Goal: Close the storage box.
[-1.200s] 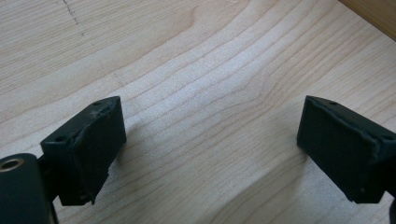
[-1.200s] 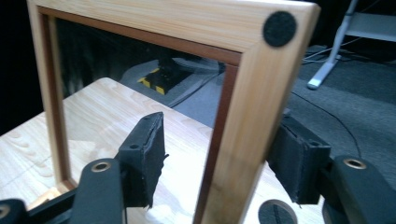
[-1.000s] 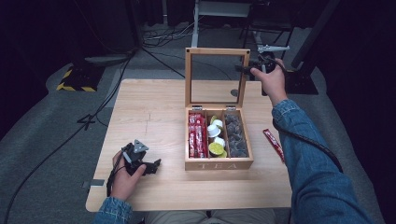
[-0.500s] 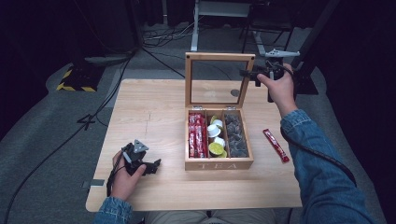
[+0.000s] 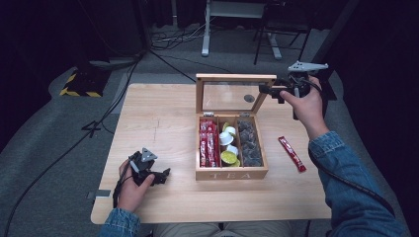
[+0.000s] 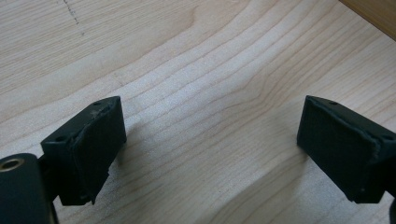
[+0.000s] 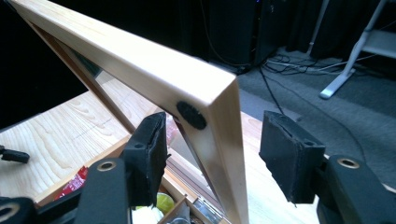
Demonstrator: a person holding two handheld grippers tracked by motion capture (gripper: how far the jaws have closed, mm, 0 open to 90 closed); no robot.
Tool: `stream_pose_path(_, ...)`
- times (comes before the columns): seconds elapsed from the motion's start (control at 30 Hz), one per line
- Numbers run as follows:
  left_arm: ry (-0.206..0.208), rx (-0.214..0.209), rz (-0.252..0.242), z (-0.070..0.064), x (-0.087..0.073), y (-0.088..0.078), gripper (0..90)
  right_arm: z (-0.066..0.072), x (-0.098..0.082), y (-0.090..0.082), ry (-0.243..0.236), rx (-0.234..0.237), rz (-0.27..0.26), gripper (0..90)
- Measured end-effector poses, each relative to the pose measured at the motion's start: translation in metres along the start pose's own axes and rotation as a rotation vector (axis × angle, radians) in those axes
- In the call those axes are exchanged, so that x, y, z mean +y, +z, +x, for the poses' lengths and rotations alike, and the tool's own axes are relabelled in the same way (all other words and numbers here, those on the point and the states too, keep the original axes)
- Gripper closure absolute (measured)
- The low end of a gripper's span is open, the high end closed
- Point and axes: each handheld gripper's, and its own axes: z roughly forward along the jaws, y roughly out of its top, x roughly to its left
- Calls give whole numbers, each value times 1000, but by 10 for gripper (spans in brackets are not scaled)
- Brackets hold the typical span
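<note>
Currently | tea box (image 5: 231, 173): table centre, lid (image 5: 235, 78) propped upright so compartments show | right gripper (image 5: 273, 92): jaws just reopening, straddling lid's right corner, unclamped | left gripper (image 5: 159, 176): spread, resting near front-left edge.

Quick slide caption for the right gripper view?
Right gripper straddles the raised lid corner of the tea box, jaws open.

One wooden tea box (image 5: 231, 174) with three compartments; one loose red sachet (image 5: 291, 153); two tongs.
</note>
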Motion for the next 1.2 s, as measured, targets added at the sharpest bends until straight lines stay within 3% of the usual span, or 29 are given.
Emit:
stream_pose_path(0.47, -2, 1, 0, 0, 0, 0, 83, 22, -9, -27, -65, -1, 66, 406)
stream_pose_path(1.2, -3, 2, 0, -1, 0, 0, 84, 55, -49, -46, -113, 36, 168, 407)
